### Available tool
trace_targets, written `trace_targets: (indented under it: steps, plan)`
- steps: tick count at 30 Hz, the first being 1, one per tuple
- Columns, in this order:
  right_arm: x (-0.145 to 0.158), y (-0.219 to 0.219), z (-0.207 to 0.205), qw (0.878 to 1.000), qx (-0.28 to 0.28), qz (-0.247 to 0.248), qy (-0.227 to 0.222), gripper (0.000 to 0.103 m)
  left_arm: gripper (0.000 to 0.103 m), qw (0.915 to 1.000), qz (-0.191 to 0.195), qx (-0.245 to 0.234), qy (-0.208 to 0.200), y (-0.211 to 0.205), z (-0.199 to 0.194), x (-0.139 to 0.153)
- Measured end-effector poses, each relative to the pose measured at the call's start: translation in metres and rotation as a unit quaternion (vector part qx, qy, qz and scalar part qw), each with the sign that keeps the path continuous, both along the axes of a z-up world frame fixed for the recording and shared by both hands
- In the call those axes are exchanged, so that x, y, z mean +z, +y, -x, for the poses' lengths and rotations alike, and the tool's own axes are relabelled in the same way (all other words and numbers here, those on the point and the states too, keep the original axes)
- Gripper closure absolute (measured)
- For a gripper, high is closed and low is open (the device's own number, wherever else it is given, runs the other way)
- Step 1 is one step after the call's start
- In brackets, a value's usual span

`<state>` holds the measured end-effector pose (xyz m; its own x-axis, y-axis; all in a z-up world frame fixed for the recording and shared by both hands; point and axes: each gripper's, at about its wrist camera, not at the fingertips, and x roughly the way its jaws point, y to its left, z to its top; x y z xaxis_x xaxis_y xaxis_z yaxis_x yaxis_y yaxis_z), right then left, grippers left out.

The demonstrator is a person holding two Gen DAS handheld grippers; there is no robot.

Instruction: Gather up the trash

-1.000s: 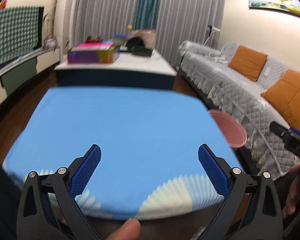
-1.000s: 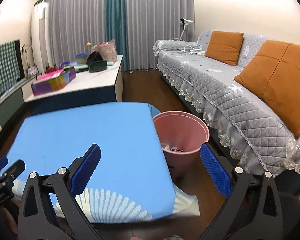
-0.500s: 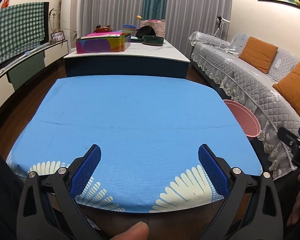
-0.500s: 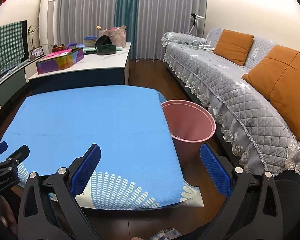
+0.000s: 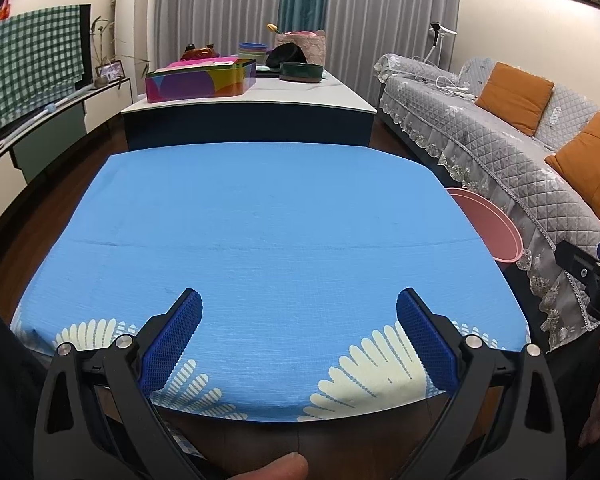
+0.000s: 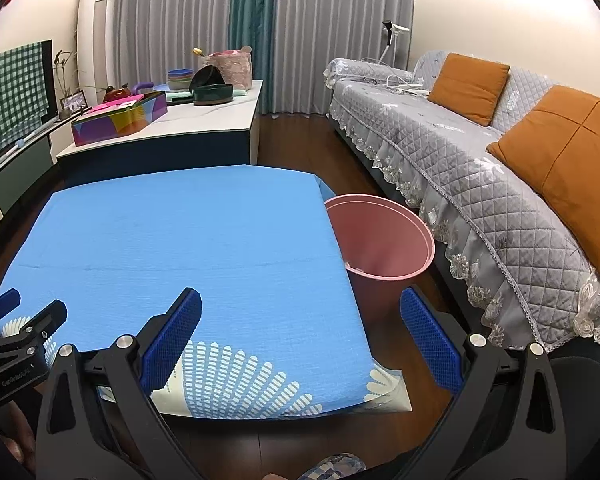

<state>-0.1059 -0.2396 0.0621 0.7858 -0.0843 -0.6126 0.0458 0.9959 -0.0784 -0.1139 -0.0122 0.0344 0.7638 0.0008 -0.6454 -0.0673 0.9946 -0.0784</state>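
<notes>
The left gripper [image 5: 298,332] hangs with its blue-padded jaws spread wide and nothing between them, poised over the near edge of a table covered in a blue cloth [image 5: 276,232]. The right gripper [image 6: 300,334] is equally wide apart and empty, held over the table's near right corner. Each device is held by a person; a fingertip shows at the bottom of the left view.

No loose trash is visible anywhere on the cloth, which lies flat and bare from near edge to far edge. The task's remaining object is a pink waste bin [image 6: 380,240], standing on the wooden floor just beside the table's right edge, its open mouth facing up. It lies ahead and slightly right of the right gripper, so that gripper is clearly the nearer one; the left gripper would have to cross the whole tabletop. The bin's contents cannot be seen from here.

Room to move is tight on the right: the bin sits in a narrow gap between the table and a grey quilted sofa [image 6: 480,184]. Beyond the far edge stands a white-topped cabinet [image 5: 252,100], close behind the table.
</notes>
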Motion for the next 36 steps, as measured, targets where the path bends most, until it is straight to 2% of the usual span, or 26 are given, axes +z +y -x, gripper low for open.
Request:
trace_targets:
  steps: [36]
  plan:
    - [-0.0012, -0.0038, -0.0008, 1.000, -0.001, -0.002, 0.002, 0.005, 0.008, 1.0000, 0.000, -0.006, 0.002, -0.0057, 0.0009, -0.0004]
